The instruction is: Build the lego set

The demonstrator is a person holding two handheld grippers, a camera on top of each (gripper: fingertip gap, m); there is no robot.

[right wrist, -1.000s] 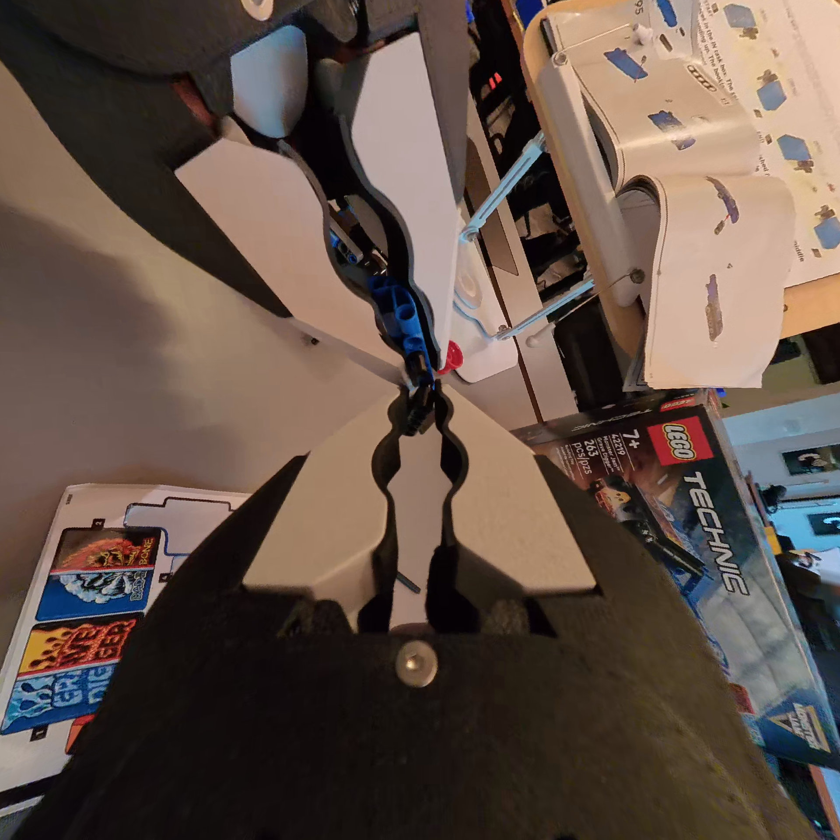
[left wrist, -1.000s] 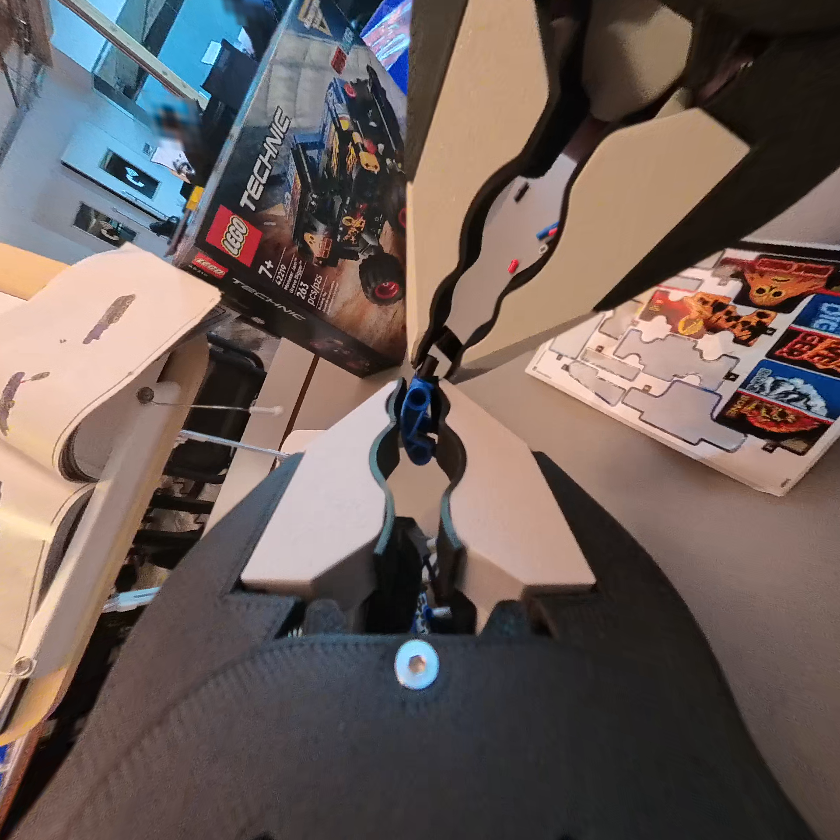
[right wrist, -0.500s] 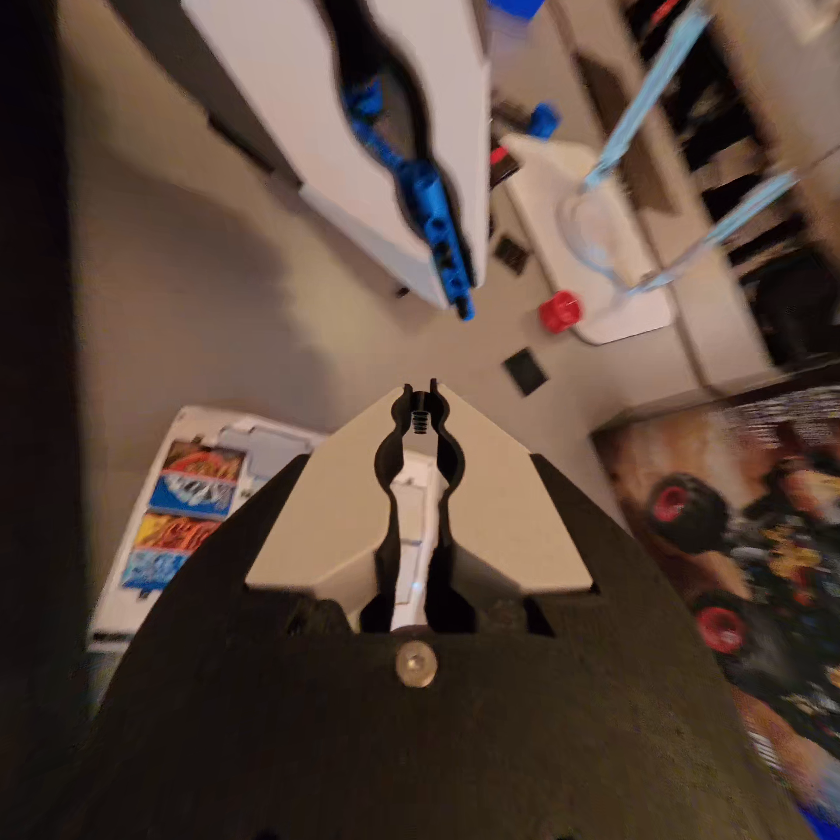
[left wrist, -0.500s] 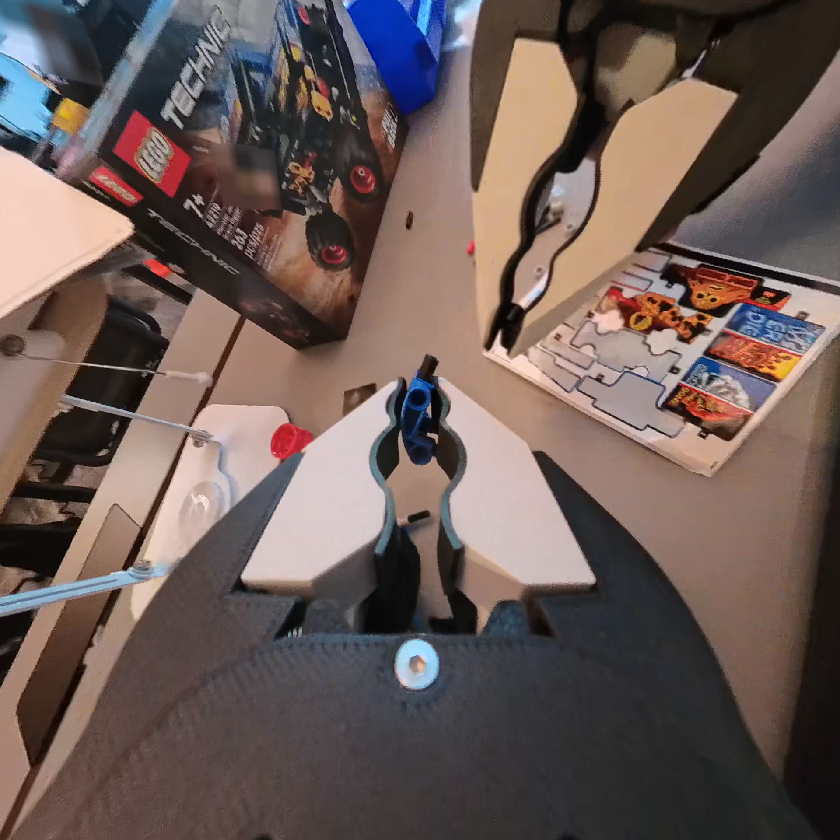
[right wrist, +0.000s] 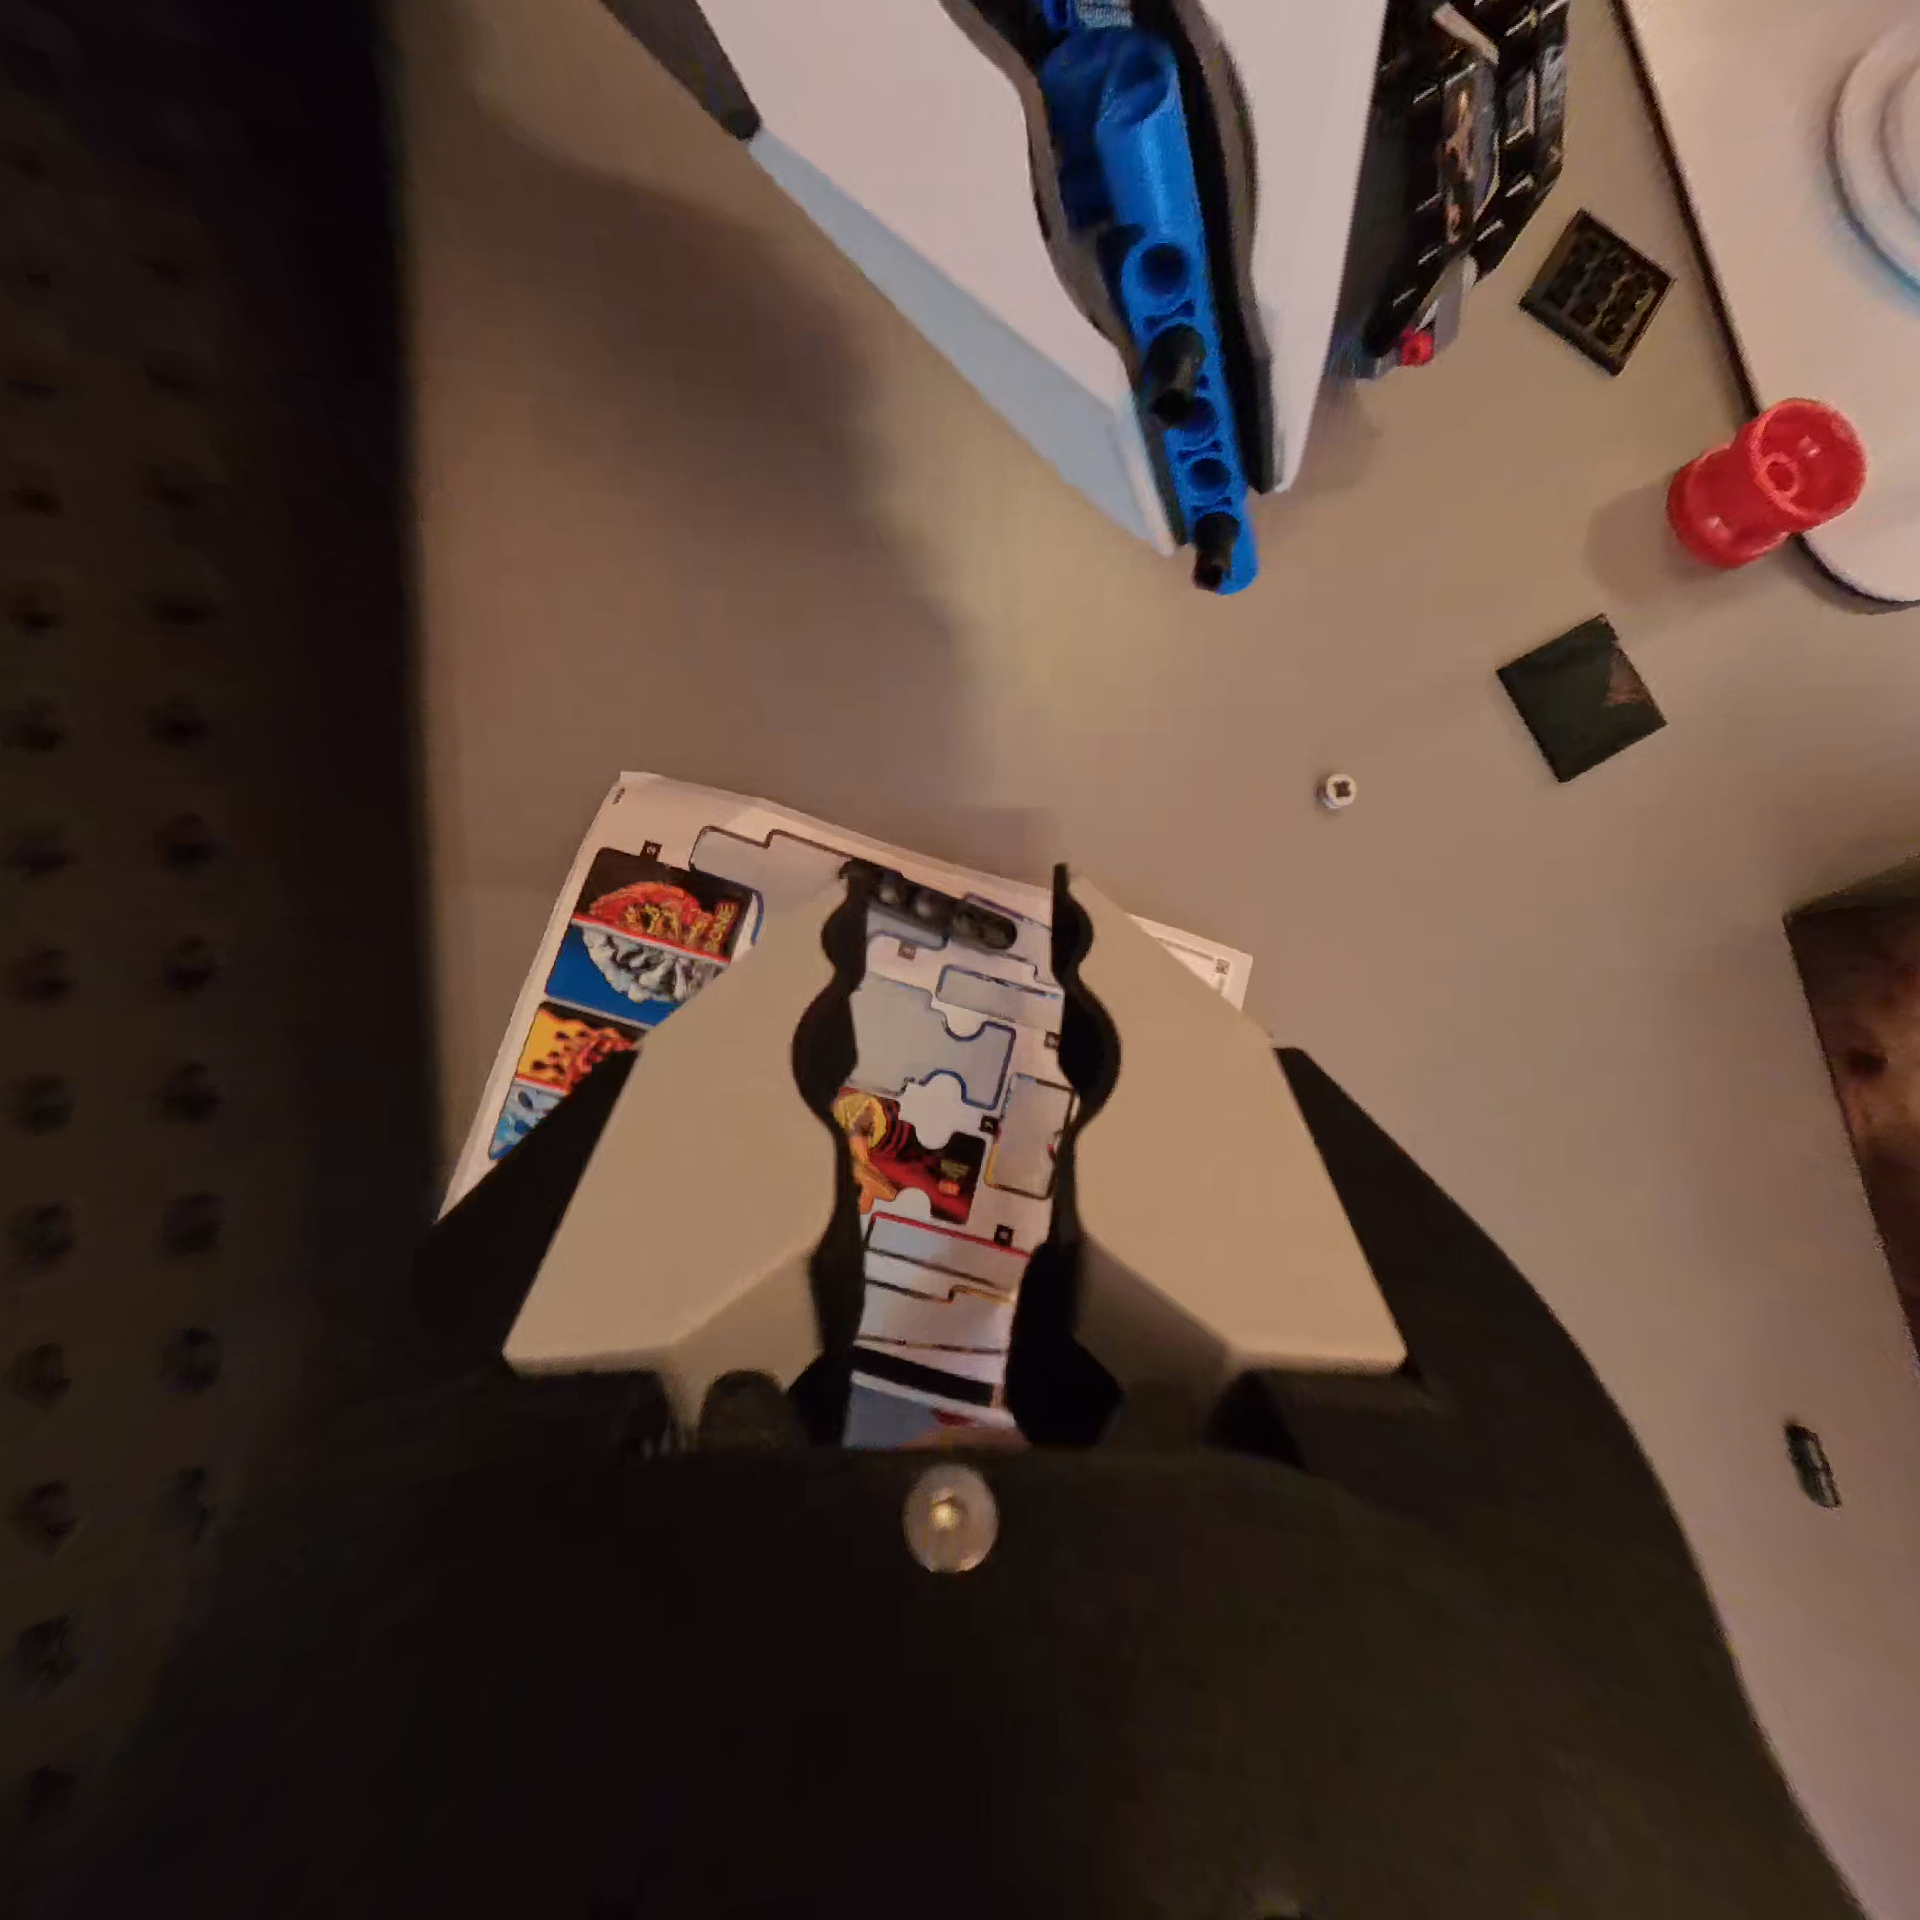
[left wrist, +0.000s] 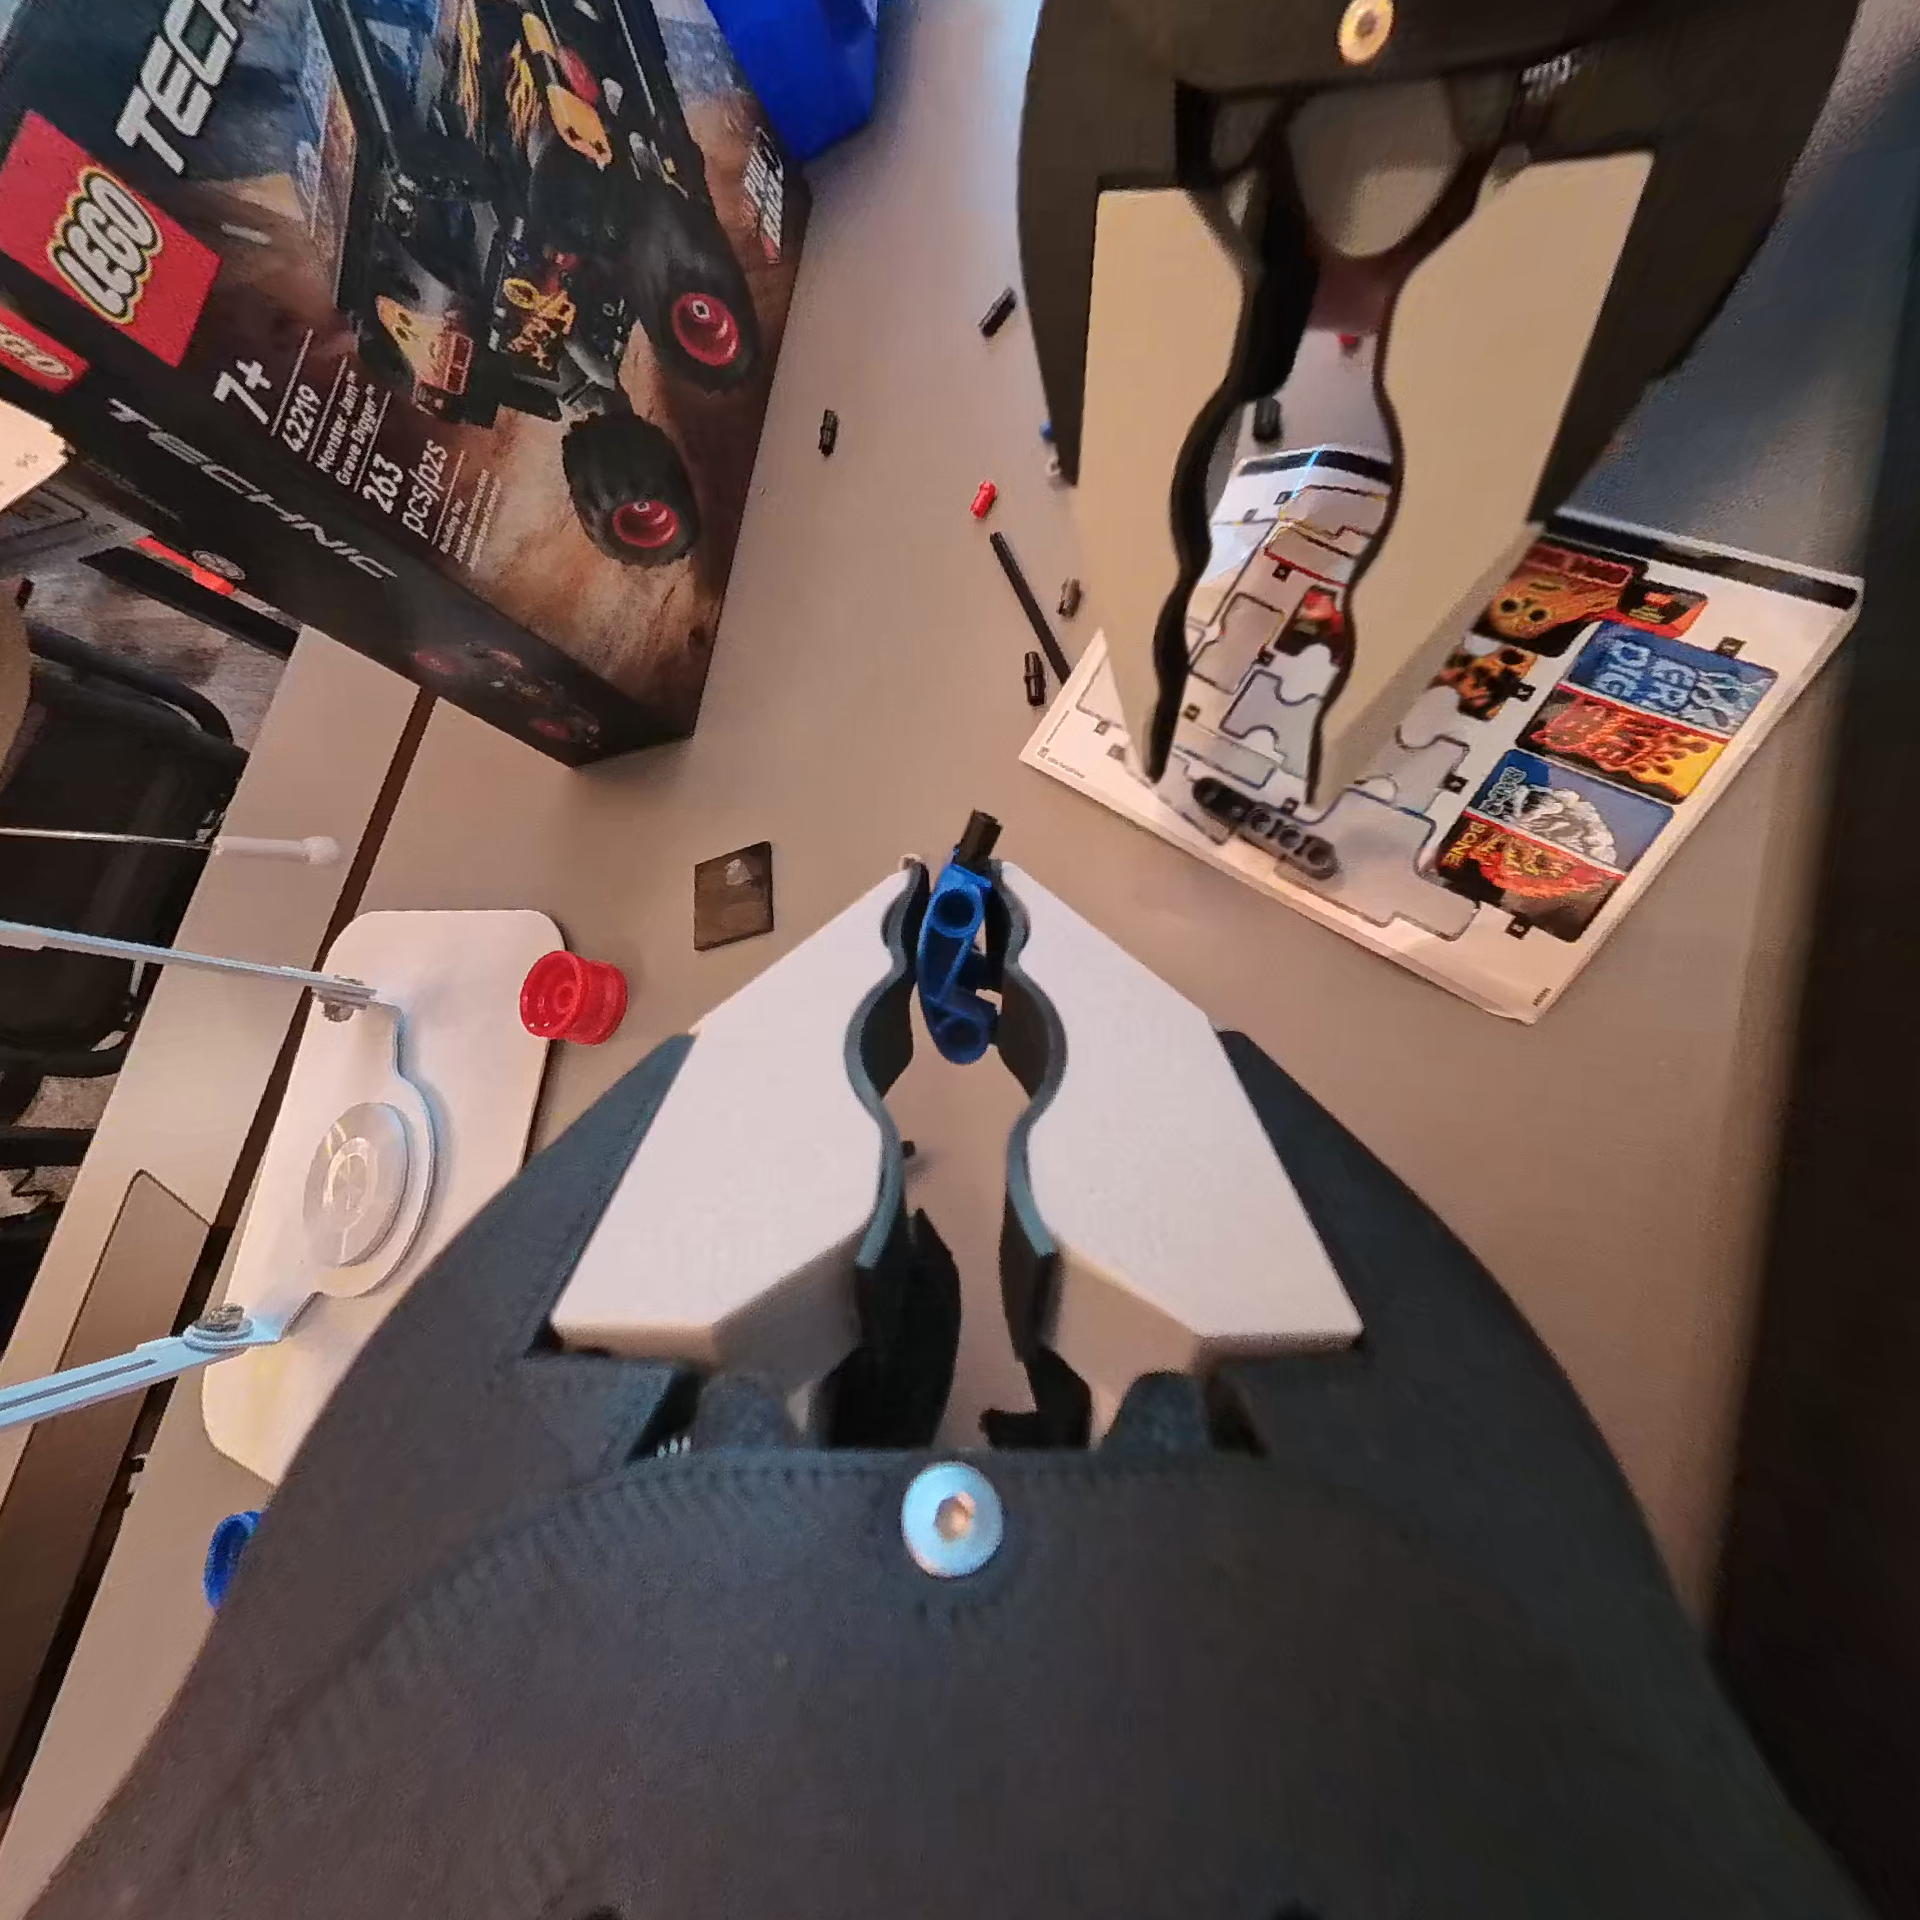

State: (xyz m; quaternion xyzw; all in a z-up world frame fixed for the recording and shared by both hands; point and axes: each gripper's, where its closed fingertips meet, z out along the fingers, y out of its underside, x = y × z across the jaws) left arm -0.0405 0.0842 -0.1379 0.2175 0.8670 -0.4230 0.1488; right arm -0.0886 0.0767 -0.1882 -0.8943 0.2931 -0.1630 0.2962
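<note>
Now parted: left gripper [left wrist: 951, 883] clamped on blue beam [left wrist: 951, 977] with black pin [left wrist: 980, 831] fitted; right gripper [right wrist: 951, 914] opened wide, empty, lower centre over sticker sheet [right wrist: 665, 935].

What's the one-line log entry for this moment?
left gripper: shut on blue beam, black pin in tip | right gripper: open, over dark beam on sticker sheet | stage: next pick

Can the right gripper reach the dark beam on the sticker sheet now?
Probably yes: the right gripper is open, hanging just over the dark beam on the sticker sheet, with nothing between them.
</note>
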